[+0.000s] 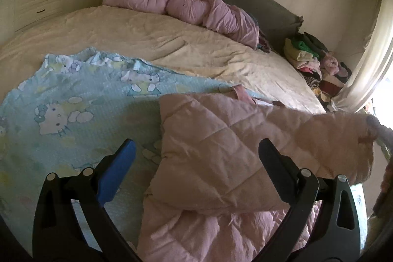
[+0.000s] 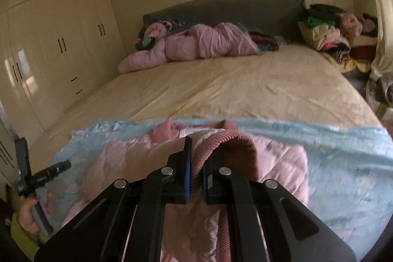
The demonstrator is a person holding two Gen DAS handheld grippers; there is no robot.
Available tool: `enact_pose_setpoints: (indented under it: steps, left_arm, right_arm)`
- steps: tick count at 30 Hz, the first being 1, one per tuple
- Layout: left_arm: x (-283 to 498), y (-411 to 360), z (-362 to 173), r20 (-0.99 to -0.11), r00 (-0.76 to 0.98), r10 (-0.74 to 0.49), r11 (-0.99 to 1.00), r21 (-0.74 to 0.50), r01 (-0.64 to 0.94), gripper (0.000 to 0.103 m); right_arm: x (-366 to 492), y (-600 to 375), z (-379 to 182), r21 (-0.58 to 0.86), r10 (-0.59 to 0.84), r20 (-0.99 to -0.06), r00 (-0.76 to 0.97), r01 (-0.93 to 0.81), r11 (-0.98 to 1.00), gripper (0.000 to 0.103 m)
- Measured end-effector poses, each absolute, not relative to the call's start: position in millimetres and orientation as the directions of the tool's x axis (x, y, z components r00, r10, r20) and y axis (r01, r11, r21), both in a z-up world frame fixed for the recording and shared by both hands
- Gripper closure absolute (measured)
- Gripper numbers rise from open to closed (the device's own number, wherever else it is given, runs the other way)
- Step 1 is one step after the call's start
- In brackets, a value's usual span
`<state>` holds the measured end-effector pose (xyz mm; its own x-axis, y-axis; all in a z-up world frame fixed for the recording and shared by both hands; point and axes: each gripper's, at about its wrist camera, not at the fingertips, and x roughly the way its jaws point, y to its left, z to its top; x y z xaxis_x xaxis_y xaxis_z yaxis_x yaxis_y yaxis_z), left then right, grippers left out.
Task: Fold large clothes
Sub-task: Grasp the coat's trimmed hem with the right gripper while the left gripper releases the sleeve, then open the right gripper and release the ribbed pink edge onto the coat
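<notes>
A pale pink quilted jacket lies on a light blue cartoon-print blanket at the foot of the bed. My left gripper is open and empty, hovering over the jacket's left part. One sleeve is lifted to the right, its dark pink cuff near the right edge of the left wrist view. My right gripper is shut on that ribbed dark pink cuff, above the jacket. The left hand-held gripper shows at the lower left of the right wrist view.
The bed has a cream sheet and a grey headboard. A pink padded garment lies near the headboard. A pile of clothes sits at the bed's right. Cream wardrobes stand left. A curtain hangs right.
</notes>
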<state>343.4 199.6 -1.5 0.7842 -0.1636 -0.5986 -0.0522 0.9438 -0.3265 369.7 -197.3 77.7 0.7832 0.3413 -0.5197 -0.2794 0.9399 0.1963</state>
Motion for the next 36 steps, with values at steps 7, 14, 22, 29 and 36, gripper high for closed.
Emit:
enact_pose_setpoints:
  steps: [7,14,22,29,36]
  left_arm:
    - [352.5,171.3,-14.6,-0.627,0.758,-0.182,0.96,-0.282,-0.003,0.01]
    - [359.0,158.7,-22.8,-0.642,0.741,-0.199,0.961,-0.277,0.019,0.01]
    - [363.9,150.2,-26.5,-0.64,0.722,-0.264,0.947,-0.315,0.067,0.02]
    - [372.0,136.0,-40.0,-0.698,0.668,-0.259,0.958,-0.275,0.084,0.037]
    - [383.4,143.1,-73.6,-0.769,0.578,-0.272,0.95,-0.31,0.035,0.036]
  right_arm:
    - [389.6,-195.4,69.5,0.096,0.25,-0.528,0.812,-0.235,0.967,0.097]
    - [405.3,-196.4,54.0,0.066,0.204,-0.545,0.813,-0.201,0.977,0.097]
    - [419.8,-203.8,32.6,0.095,0.191,-0.584,0.789,-0.167,0.981,0.097]
    - [420.2,-202.5,27.3,0.102,0.195,-0.595,0.78,-0.168,0.981,0.097]
    - [420.9,-195.6,27.7,0.096,0.211,-0.606,0.767,-0.193,0.977,0.095]
